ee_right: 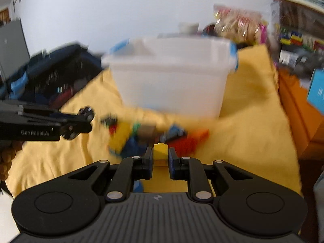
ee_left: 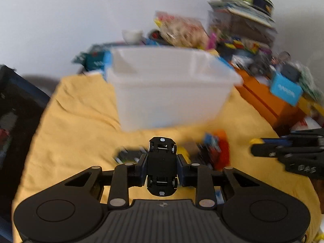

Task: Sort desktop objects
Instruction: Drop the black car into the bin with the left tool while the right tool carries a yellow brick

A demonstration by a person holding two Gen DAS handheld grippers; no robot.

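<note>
a black toy car (ee_left: 162,167) sits belly-up between the fingers of the left gripper (ee_left: 162,168), its axles and wheels showing, the jaws closed against its two sides and holding it above the yellow cloth (ee_left: 66,133). the right gripper (ee_right: 161,159) has its jaws drawn in narrow on a small yellow brick (ee_right: 160,154), which stands upright between the pads with its single stud on top. just beyond both grippers a loose pile of toy bricks (ee_right: 154,135) lies on the cloth: yellow, blue, green, brown, red and orange pieces, too blurred to sort out one by one. behind the pile, farther along the cloth, stands a translucent white plastic bin (ee_left: 170,93) with blue clips at its ends; its inside cannot be made out. in the left wrist view the right gripper (ee_left: 287,151) comes in from the right edge with the yellow brick's end showing at its tip; in the right wrist view the left gripper (ee_right: 81,125) reaches in from the left with the car's wheel at its end. an orange box (ee_left: 269,101) flanks the cloth on the right, a dark open case (ee_right: 56,77) on the left, and blurred clutter is stacked against the white wall (ee_left: 81,16) behind.
</note>
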